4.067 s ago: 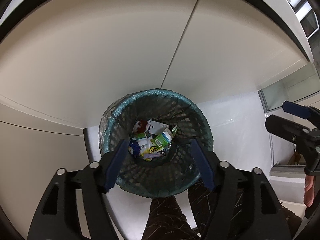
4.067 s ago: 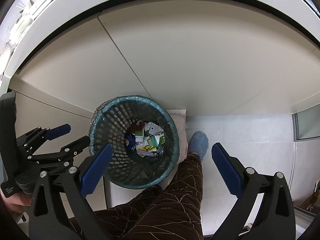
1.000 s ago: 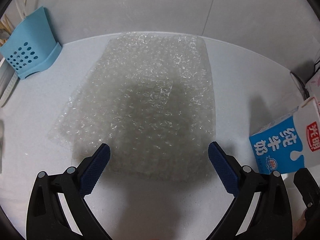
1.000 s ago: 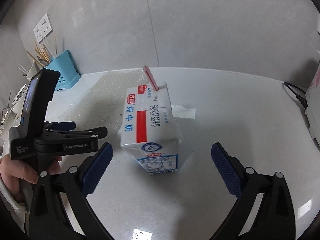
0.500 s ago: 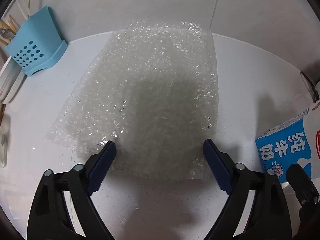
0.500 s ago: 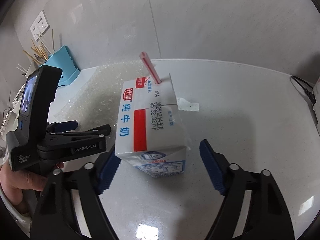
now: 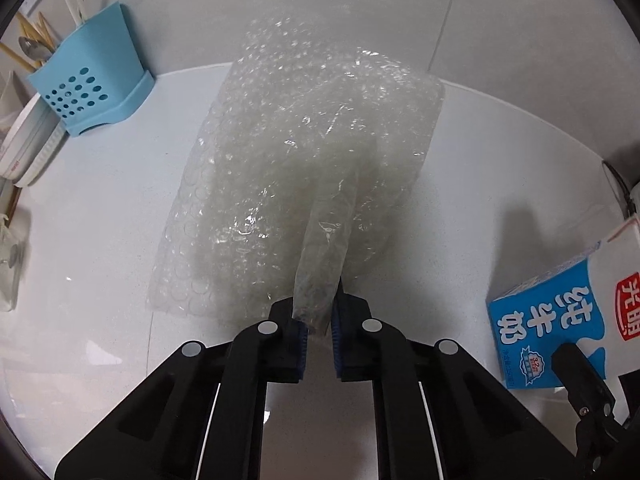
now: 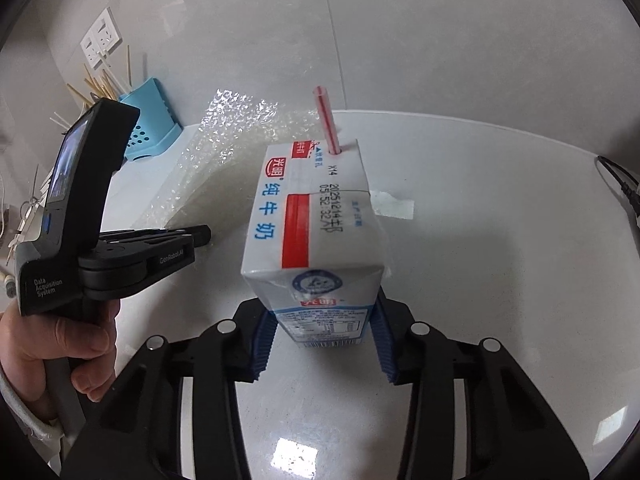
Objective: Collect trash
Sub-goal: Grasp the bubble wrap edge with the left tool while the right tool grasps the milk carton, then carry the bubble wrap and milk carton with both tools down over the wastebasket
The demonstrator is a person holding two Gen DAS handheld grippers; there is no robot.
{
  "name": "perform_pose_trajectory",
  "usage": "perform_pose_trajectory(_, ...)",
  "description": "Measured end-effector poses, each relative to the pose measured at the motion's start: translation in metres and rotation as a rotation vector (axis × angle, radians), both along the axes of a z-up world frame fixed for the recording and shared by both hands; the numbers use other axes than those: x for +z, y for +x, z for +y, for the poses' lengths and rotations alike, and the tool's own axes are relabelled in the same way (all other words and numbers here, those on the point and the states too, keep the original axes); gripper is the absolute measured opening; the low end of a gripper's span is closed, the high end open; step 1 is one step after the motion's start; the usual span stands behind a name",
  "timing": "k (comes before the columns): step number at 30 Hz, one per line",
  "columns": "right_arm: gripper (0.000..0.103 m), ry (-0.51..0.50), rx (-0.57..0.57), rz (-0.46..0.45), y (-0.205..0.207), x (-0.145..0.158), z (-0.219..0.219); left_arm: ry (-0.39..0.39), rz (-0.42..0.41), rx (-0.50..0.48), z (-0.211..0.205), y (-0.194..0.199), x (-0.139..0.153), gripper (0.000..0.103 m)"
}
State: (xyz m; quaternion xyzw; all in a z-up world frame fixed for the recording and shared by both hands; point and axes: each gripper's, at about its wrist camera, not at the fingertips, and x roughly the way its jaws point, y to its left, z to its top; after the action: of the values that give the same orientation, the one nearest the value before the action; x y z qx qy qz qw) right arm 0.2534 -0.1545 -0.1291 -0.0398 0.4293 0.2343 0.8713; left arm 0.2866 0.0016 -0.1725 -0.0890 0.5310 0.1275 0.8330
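On the white tabletop (image 7: pixel 100 208), the left tool (image 7: pixel 318 330) has just pinched shut on the near edge of the bubble wrap (image 7: pixel 304 152), bunching it. Only the right wrist view shows the right tool (image 8: pixel 320 338) closing onto the upright milk carton (image 8: pixel 316 236) with its straw (image 8: pixel 328 120).

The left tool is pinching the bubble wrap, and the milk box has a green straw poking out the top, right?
Not quite. The straw is red and white, not green; the right wrist view shows it poking out of the milk box. The rest holds: the left tool is pinching the bubble wrap.
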Motion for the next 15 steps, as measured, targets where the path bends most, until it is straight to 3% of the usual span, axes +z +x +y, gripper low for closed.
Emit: perform_pose_trajectory(15,0.04,0.035,-0.036,-0.019,-0.031,0.016,-0.026,-0.008,-0.062,0.001,-0.006,-0.063,0.028,0.008)
